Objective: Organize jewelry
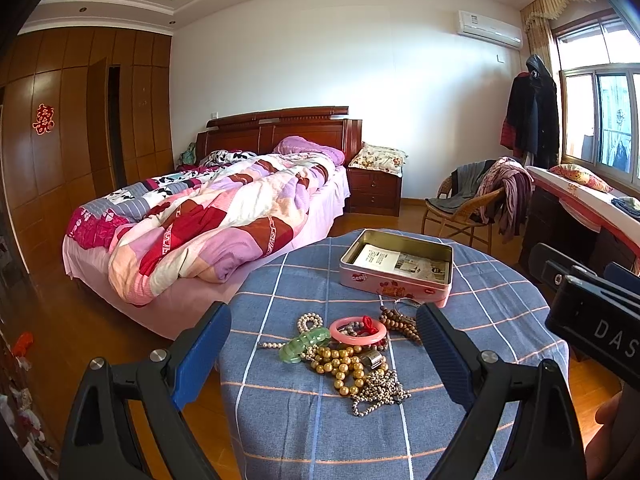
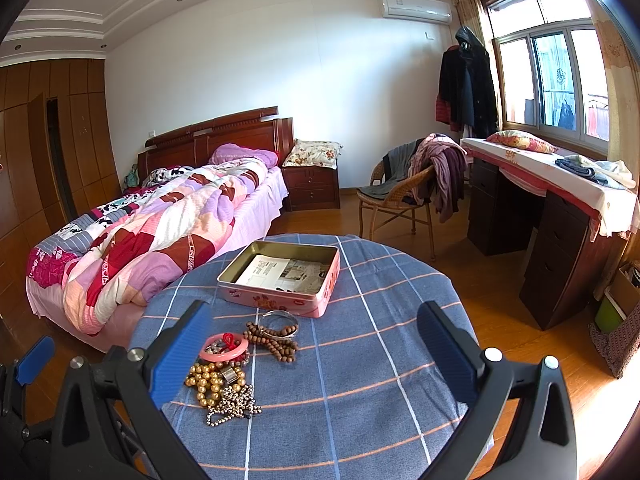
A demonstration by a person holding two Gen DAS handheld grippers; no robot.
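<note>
The left hand-held gripper (image 1: 324, 356) is held low over the near edge of the tabletop (image 1: 500, 312), its blue-padded fingers spread wide with nothing between them. The right hand-held gripper (image 2: 314, 344) is held likewise above the near edge, jaws wide apart and empty; its black body is seen at the right margin of the left wrist view.

The jewelry pile (image 1: 348, 356) is heaped near the front left of the tabletop: a pink bangle (image 1: 358, 330), a green bangle (image 1: 305, 346), gold beads (image 1: 340, 368), a silver ball chain (image 1: 380, 392), wooden beads (image 1: 400, 326) and a silver bangle (image 2: 279, 322) are seen touching or overlapping. Just behind the pile, toward the far edge, an open pink tin (image 1: 396, 266) is set, with printed paper lying flat in it.

The right half of the tabletop is covered only by the blue checked cloth. Beyond the left edge a bed (image 1: 200, 224) with a patchwork quilt is seen; beyond the far right edge a wicker chair (image 2: 400, 200) draped with clothes and a dark desk (image 2: 560, 240) under the window are found, with wooden floor between.
</note>
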